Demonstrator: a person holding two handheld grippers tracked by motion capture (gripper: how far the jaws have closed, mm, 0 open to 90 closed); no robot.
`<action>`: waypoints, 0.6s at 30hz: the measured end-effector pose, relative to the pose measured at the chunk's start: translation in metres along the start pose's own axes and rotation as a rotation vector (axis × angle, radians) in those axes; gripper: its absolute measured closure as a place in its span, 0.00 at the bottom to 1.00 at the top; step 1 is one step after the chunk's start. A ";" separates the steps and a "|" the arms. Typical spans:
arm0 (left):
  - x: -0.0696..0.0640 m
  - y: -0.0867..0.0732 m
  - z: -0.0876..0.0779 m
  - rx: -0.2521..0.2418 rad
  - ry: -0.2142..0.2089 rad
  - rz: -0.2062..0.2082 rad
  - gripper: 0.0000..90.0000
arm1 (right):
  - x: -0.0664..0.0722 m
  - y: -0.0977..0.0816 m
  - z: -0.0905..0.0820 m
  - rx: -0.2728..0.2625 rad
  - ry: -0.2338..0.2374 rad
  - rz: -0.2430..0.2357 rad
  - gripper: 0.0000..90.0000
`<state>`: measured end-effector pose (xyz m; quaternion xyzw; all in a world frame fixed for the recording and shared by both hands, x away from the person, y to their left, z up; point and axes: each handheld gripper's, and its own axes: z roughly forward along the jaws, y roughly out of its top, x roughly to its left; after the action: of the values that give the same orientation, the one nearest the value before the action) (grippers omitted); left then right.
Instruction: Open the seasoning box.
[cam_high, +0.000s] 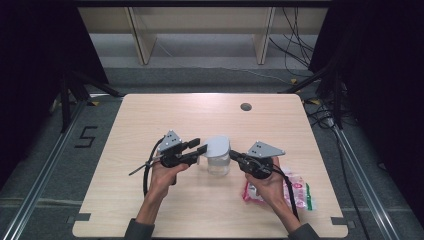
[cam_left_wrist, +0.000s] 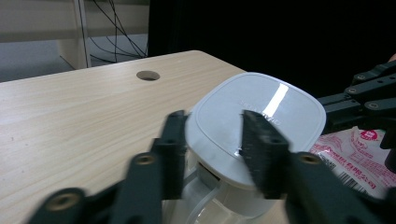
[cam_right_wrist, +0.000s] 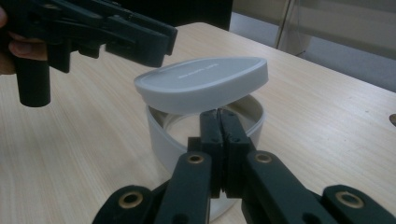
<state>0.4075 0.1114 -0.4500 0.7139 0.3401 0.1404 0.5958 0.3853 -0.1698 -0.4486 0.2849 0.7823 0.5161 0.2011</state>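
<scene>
Table (cam_high: 150, 120): a light wooden top is seen, with a round hole (cam_high: 245, 106) near its far edge.
Container (cam_high: 218, 164): a clear, round-walled tub is stood near the middle of the table, between the 2 grippers.
Lid (cam_high: 218, 145): a grey lid with rounded corners is seen tilted on the tub's rim, one side raised, so that the inside is shown in the right gripper view (cam_right_wrist: 205, 84).
Left gripper (cam_high: 198, 147): it is held at the lid's left edge; its 2 jaws are spread, 1 on each side of the lid's near edge in the left gripper view (cam_left_wrist: 219, 144); whether the pads press on the lid cannot be told.
Right gripper (cam_high: 233, 156): its 2 jaws are pressed together, with the tips at the tub's near wall (cam_right_wrist: 219, 122).
Packet (cam_high: 300, 192): a red-and-white printed packet is laid flat on the table at the right, partly under the right hand (cam_high: 267, 182).
</scene>
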 end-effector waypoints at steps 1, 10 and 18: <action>-0.001 0.000 -0.002 0.000 -0.003 -0.010 0.56 | 0.000 0.000 -0.001 0.014 0.007 0.021 1.00; -0.016 -0.009 -0.022 0.062 0.022 0.097 0.30 | 0.004 0.010 0.002 -0.011 0.013 0.016 0.98; -0.024 -0.046 -0.039 0.085 -0.040 0.096 0.16 | 0.013 0.023 0.012 -0.041 0.008 -0.017 0.98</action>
<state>0.3515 0.1276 -0.4792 0.7569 0.2992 0.1398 0.5640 0.3882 -0.1467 -0.4325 0.2719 0.7749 0.5313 0.2080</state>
